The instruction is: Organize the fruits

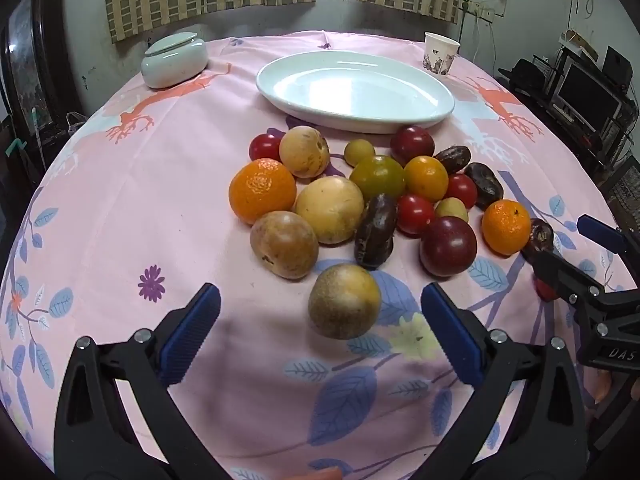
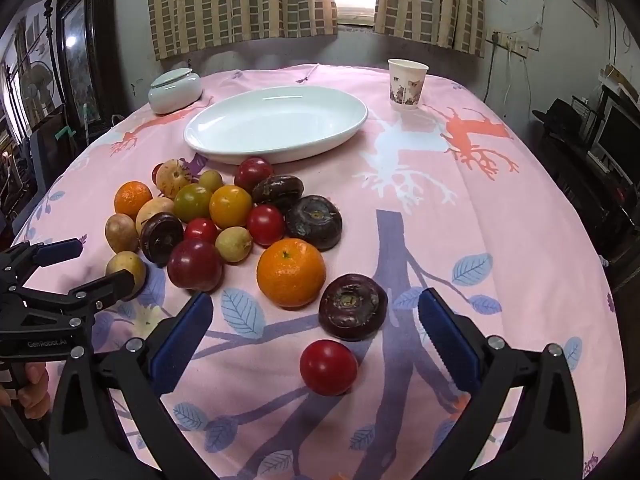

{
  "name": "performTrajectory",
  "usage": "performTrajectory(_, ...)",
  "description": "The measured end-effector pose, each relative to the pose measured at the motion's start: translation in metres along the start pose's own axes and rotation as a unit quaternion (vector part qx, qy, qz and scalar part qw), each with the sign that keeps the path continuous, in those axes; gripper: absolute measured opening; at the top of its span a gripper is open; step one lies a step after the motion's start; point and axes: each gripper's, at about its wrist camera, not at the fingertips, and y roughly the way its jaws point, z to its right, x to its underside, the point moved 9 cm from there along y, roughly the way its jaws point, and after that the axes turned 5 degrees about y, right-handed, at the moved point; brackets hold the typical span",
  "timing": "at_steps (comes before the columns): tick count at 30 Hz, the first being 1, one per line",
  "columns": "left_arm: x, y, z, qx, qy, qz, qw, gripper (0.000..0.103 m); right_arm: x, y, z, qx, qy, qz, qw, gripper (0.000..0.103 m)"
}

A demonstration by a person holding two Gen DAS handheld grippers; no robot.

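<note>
Several fruits lie heaped on the pink tablecloth in front of a white oval plate point(image 1: 356, 92) point(image 2: 276, 124) with nothing on it. My left gripper point(image 1: 320, 308) stands open, and a yellow-green passion fruit point(image 1: 344, 302) lies just ahead between its fingertips, untouched. My right gripper point(image 2: 314, 316) is open too, over a red tomato point(image 2: 329, 367) and a dark water chestnut point(image 2: 353, 306), with an orange mandarin point(image 2: 291, 273) beyond. A second mandarin point(image 1: 262, 191) sits at the heap's left. Each gripper shows at the edge of the other's view.
A lidded pale green jar point(image 1: 175, 62) stands at the table's far left, and a paper cup point(image 1: 440, 53) at the far right. Curtains and a window lie beyond the table. Dark shelves with electronics point(image 2: 600, 140) stand to the right.
</note>
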Motion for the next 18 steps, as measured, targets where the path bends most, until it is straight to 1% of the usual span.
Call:
performTrajectory(6,0.001,0.000,0.002,0.000,0.005,0.002,1.0000,0.101,0.005,-0.017,0.003,0.002,-0.001,-0.001,1.000,0.102)
performTrajectory(10,0.003,0.003,0.001,0.006,0.001,-0.004,1.0000,0.101,0.008,-0.016,0.002,0.005,-0.005,-0.006,1.000,0.102)
performTrajectory(18,0.000,0.002,-0.001,0.006,-0.004,-0.001,1.0000,0.101,0.008,-0.014,0.004,0.011,-0.007,-0.005,1.000,0.102)
